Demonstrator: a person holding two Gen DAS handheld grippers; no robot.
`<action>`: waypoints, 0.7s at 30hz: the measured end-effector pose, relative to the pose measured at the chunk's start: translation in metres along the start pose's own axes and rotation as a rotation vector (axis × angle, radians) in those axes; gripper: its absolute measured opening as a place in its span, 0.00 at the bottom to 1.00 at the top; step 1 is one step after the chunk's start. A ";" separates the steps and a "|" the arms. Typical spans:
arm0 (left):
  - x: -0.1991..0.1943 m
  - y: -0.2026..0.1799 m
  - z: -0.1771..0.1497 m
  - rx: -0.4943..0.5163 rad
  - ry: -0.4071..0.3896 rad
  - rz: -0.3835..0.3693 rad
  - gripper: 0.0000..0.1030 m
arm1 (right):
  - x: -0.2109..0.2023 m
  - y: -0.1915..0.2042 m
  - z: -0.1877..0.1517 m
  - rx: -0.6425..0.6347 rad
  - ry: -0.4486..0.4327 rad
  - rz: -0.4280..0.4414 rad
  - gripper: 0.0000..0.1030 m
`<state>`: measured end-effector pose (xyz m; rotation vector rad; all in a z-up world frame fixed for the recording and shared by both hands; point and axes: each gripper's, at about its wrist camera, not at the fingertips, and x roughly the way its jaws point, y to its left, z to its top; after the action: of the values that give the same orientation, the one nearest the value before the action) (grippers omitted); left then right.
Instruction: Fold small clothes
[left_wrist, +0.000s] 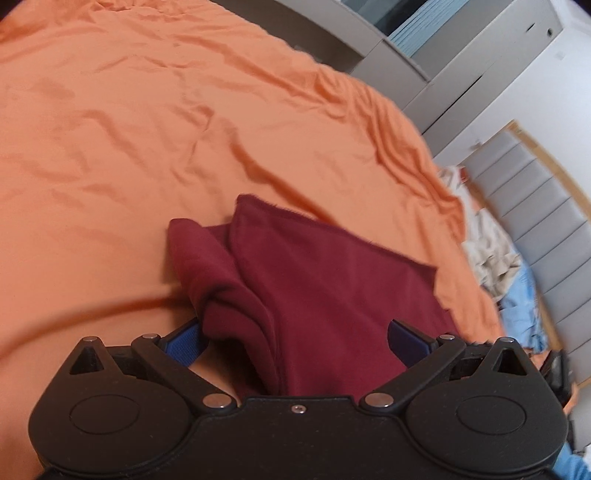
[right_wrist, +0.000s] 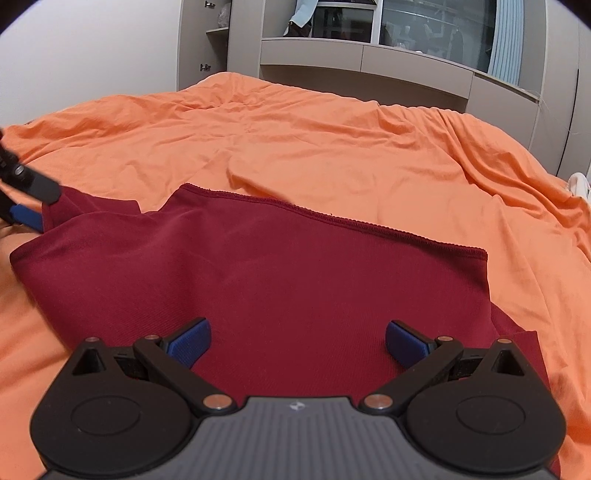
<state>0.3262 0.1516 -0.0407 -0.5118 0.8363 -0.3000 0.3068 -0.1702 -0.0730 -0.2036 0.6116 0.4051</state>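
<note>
The orange bedsheet (right_wrist: 295, 140) is filling most of both views, rumpled and creased, with grey cupboards (right_wrist: 362, 59) running across the top of the right wrist frame. At the right edge of the left wrist frame a heap of pale and blue laundry (left_wrist: 502, 258) is lying off the sheet, which I judge to be clothes waiting their turn, though I cannot tell what they are.

The maroon garment (right_wrist: 258, 277) is lying across the lower middle of the right wrist frame, mostly flat, its stitched hem running from centre to the right. In the left wrist frame it is sitting in the lower centre, and its left side is bunching into a thick roll rather than a clean crease.

To my eye the fold is only starting: one side is being gathered, nothing is stacked or squared, and the flat body is waiting to be doubled over.

The right gripper (right_wrist: 297, 341) is hovering over the cloth with its jaws spread wide, holding nothing. The left gripper (left_wrist: 295, 338) is also spread wide; the rolled edge is lying against its left pad (left_wrist: 184, 341), unclamped.
</note>
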 end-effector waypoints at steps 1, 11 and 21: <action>-0.001 -0.002 -0.003 0.003 0.002 0.016 0.99 | 0.000 0.000 0.000 0.002 0.001 -0.001 1.00; -0.045 -0.023 -0.058 -0.074 -0.117 0.025 0.99 | -0.001 -0.006 0.000 0.039 0.025 0.015 1.00; -0.042 -0.046 -0.100 -0.135 -0.112 -0.071 0.99 | -0.004 -0.020 -0.003 0.089 0.049 0.050 1.00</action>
<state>0.2197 0.1002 -0.0452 -0.6792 0.7339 -0.2786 0.3112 -0.1899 -0.0716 -0.1132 0.6823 0.4214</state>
